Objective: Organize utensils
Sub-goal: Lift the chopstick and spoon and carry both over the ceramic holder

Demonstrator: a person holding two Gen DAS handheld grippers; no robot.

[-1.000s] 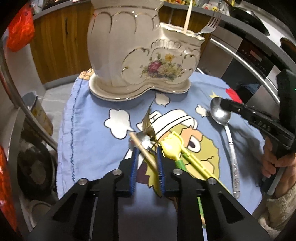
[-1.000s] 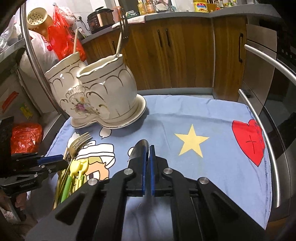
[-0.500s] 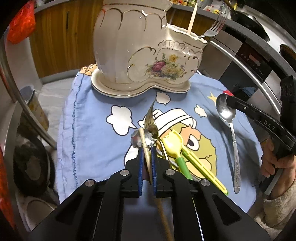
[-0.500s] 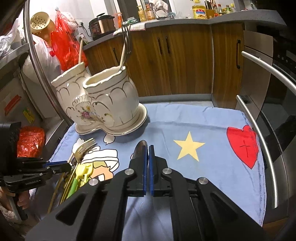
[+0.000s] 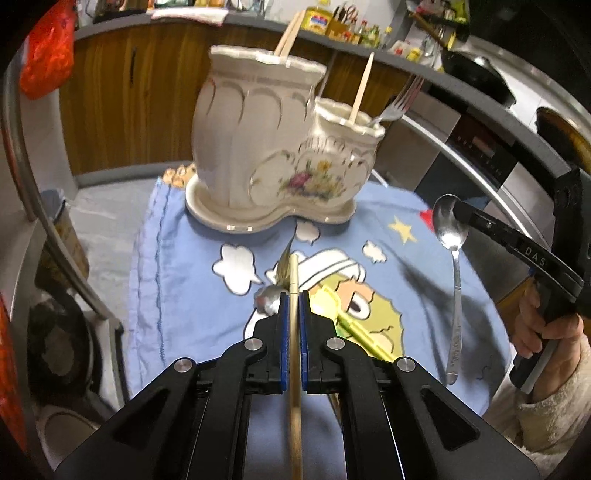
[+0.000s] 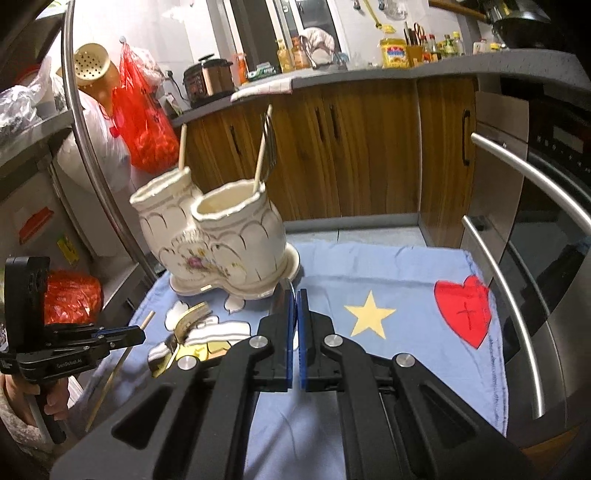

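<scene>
Chopstick (image 5: pixel 294 280) clamped in left gripper (image 5: pixel 294 295), spoon (image 5: pixel 451 236) pinched in right gripper (image 6: pixel 294 295); lift clear, drop upright into far holder (image 5: pixel 258 155).

light: dim, warm indoor; blur: slight motion smear; edges: fisheye bend, dark corners

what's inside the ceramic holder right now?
The ceramic holder has two compartments. The taller one holds chopsticks; the shorter one holds one chopstick and a fork. Only their upper ends show; the walls hide anything lower.
</scene>
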